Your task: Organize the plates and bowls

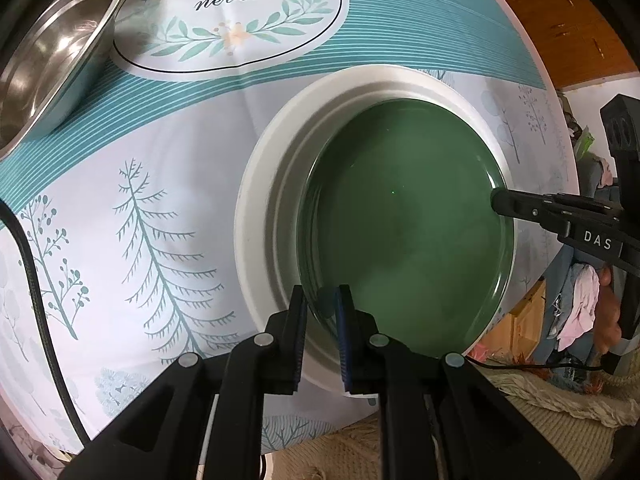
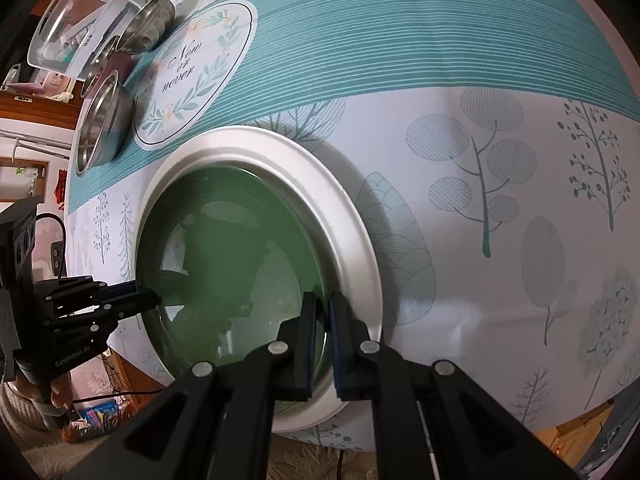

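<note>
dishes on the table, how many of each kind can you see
green plate: 1
white plate, under the green one: 1
steel bowls: 3
clear plastic container: 1
total: 6
Each claw, left and right, is shut on the green plate's rim.

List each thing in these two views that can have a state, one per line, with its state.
Green glass plate: nested inside the white plate, gripped at opposite rims.
White round plate: flat on the tablecloth, beneath the green one.
Left gripper: jaws shut on the green plate's rim.
Right gripper: jaws shut on the rim.
Steel bowls: upright, look empty.
</note>
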`<action>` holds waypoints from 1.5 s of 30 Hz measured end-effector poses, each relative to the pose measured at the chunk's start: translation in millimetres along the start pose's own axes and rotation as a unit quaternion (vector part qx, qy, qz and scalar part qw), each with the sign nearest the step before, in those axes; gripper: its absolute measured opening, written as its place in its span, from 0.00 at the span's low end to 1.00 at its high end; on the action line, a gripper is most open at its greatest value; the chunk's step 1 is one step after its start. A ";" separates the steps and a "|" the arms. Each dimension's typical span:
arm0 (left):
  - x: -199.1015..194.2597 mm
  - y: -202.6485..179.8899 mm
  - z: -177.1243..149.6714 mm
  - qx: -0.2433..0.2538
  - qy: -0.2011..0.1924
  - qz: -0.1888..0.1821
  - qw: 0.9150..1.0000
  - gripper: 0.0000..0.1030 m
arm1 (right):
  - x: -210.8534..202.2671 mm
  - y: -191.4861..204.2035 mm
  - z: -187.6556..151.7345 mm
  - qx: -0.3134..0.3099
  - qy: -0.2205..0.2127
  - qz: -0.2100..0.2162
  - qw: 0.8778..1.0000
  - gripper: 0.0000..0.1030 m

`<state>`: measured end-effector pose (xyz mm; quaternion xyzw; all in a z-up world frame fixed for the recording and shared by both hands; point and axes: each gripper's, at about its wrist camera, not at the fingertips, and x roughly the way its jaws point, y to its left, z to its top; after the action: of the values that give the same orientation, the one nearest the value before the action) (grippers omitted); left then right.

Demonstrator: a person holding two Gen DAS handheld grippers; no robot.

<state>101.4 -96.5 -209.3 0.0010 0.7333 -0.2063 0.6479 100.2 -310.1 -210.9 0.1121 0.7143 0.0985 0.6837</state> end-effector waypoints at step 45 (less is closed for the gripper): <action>-70.6 -44.7 4.4 0.035 -0.079 0.024 0.996 0.68 | -44.5 28.8 -7.5 -0.060 -0.060 -0.032 0.996 0.21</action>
<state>104.9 -120.0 -129.1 0.0249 0.6721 -0.2153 0.7080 95.2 -295.6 -159.6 0.0540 0.6677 0.1125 0.7339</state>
